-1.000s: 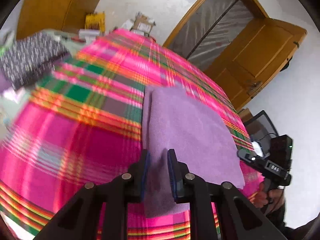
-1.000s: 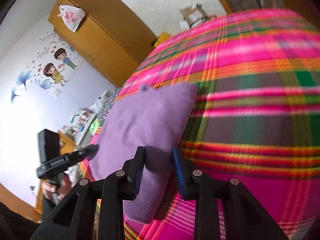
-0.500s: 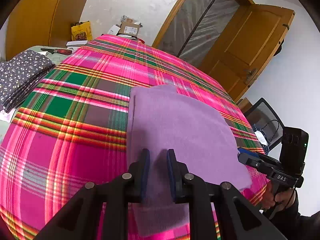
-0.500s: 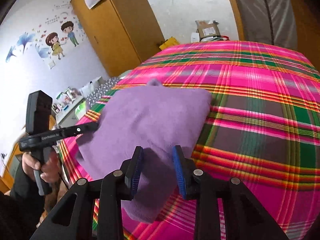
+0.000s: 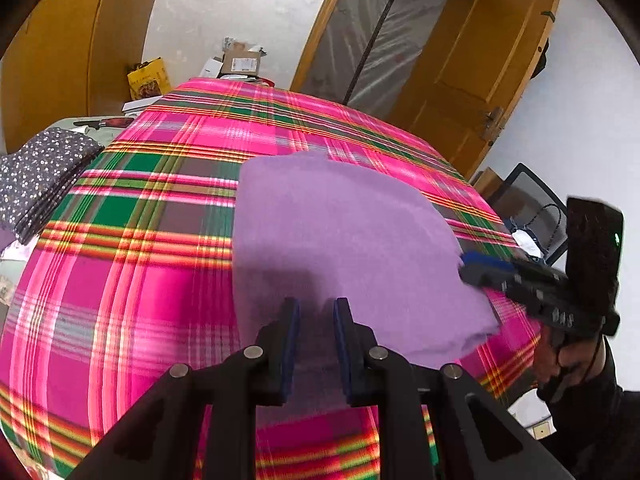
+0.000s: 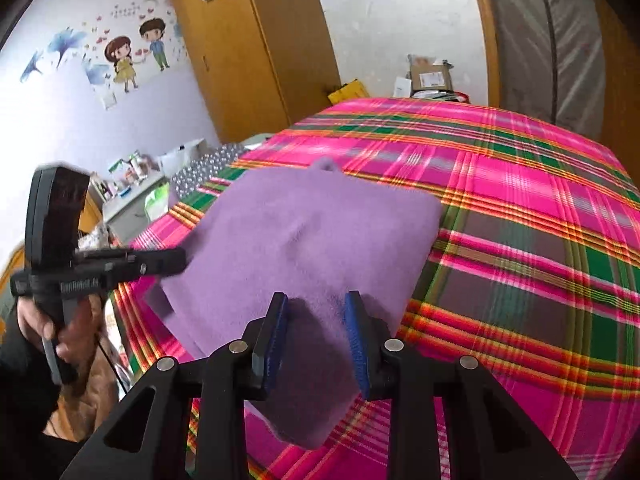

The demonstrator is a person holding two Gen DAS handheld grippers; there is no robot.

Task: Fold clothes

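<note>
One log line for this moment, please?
left gripper jaws grip purple cloth | right gripper jaws closing on it | plaid cover beneath

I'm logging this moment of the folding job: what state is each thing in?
purple cloth: folded, lying on the bedspread, near edge gripped.
left hand-held gripper: shut on the purple cloth.
right hand-held gripper: jaws closing, purple cloth between them.
plaid bedspread: spread flat.
dotted fabric: folded, left of the bedspread.
door: open.
</note>
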